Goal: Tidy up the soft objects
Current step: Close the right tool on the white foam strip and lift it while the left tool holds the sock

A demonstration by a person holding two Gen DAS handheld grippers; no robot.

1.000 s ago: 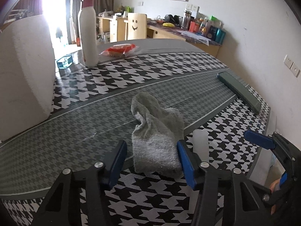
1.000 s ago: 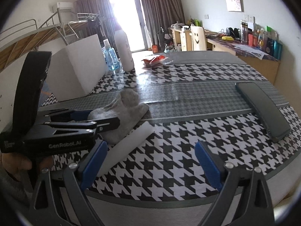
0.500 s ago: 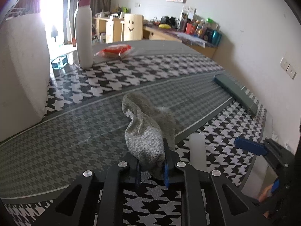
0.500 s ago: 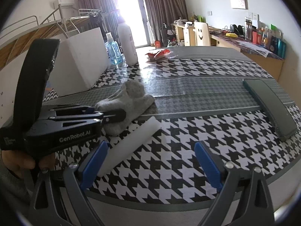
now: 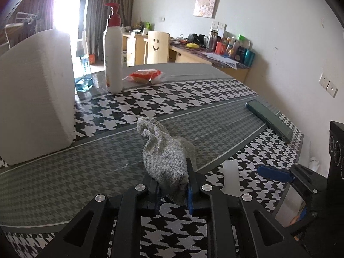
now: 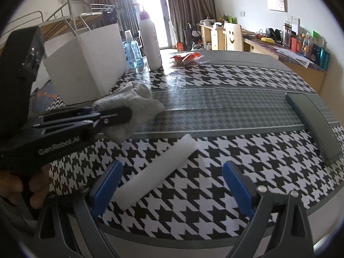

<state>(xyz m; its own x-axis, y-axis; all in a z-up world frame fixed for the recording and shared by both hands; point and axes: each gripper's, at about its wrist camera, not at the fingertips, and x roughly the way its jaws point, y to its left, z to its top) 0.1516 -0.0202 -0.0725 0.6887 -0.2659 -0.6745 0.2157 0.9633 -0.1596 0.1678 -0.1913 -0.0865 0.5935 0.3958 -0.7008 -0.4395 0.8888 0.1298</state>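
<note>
Sock [image 5: 166, 159] grey, near end pinched between pads of left gripper [image 5: 173, 190], rest draped on checked table [image 5: 193, 99] | right gripper [image 6: 172, 185] jaws wide, nothing held | white foam roll [image 6: 154, 172] just right of sock, on table

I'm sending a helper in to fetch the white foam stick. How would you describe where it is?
On the houndstooth table, look at the near black-and-white band, just right of the grey sock. The white foam stick lies flat there, diagonal: the only pale cylinder, much smaller than the big white foam block.
</note>
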